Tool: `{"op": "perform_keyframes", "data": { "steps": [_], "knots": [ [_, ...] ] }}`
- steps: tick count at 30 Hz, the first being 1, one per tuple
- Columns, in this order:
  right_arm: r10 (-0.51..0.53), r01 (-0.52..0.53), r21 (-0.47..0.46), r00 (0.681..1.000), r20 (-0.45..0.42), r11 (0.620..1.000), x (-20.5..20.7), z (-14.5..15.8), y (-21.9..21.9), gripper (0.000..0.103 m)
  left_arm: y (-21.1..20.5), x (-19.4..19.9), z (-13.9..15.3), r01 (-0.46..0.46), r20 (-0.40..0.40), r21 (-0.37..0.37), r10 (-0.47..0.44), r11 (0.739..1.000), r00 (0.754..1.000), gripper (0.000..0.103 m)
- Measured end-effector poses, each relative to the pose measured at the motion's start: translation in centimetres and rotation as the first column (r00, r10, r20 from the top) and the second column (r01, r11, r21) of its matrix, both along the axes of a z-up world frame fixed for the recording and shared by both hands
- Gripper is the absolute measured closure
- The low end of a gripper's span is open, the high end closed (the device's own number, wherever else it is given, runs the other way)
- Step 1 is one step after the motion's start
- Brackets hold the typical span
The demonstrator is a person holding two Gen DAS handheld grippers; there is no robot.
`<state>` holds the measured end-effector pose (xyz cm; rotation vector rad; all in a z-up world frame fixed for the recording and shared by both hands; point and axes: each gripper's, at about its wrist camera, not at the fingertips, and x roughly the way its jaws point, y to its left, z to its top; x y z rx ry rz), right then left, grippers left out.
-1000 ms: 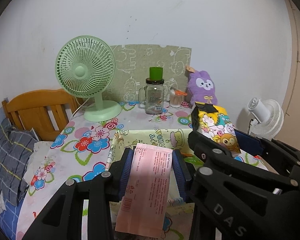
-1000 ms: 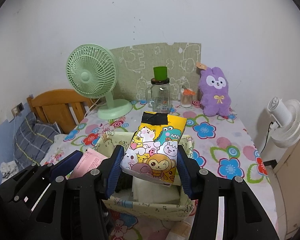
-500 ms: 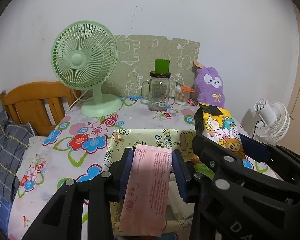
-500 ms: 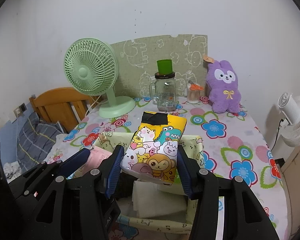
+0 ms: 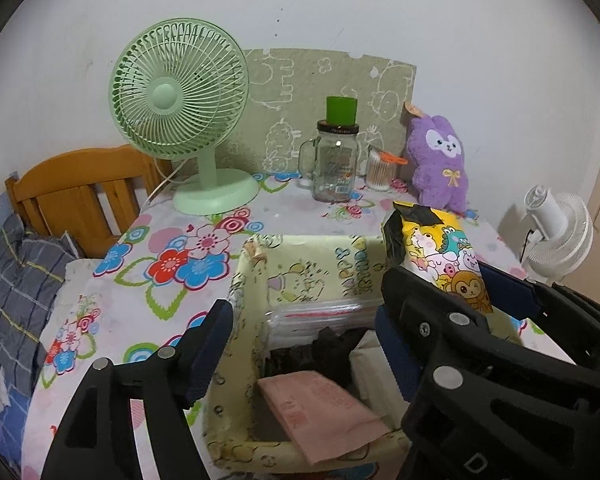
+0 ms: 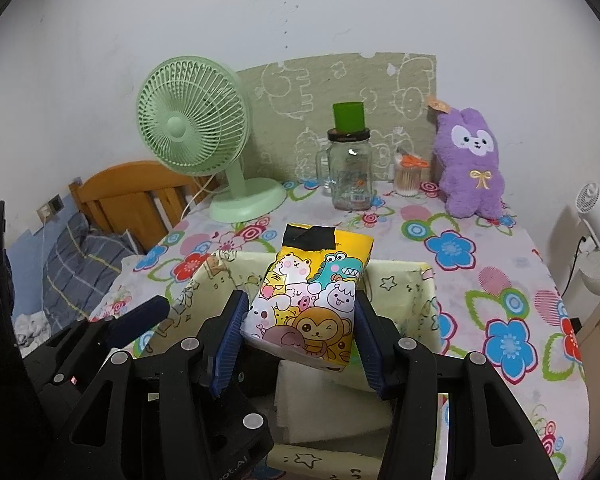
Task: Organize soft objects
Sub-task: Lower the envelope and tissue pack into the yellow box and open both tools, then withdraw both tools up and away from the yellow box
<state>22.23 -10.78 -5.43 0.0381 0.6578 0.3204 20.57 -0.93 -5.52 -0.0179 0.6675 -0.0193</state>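
Pink packet [image 5: 324, 412]: flat, printed with red text; lies tilted inside the fabric basket [image 5: 240, 304], its near corner hanging over the front rim, free of both pads.
Cartoon-print packet [image 6: 312, 300]: yellow, animal pictures, black tape across its top; upright over the basket, clamped between the blue pads of the right gripper [image 6: 298, 336].
Fabric basket: pale yellow, doodle print, stands on the flowered tablecloth [image 6: 500, 280]. Contents: a clear zip bag with a red strip [image 5: 320, 312] at the back, a dark item [image 5: 332, 348] in the middle, white folded material [image 6: 324, 400] toward the right.
Left gripper [image 5: 300, 348]: jaws opening, standing wide apart over the basket, nothing pressed between them.
Rear of table, left to right: green desk fan [image 5: 180, 96], glass jar mug [image 5: 336, 164] with a green cup on its lid, small tub of cotton swabs [image 5: 380, 168], purple plush rabbit [image 6: 472, 160].
Beyond the table: wooden headboard [image 5: 80, 188] at left, white fan [image 5: 556, 232] at right.
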Motion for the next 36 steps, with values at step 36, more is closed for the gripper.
{"op": "perform_keyframes", "data": {
  "steps": [36],
  "knots": [
    [-0.002, 0.002, 0.014, 1.000, 0.023, 1.000, -5.9, 2.0, -1.3, 0.010, -1.1, -6.0, 2.4, 0.051, 0.037, 0.022, -0.052, 0.998, 0.998, 0.008]
  ]
}}
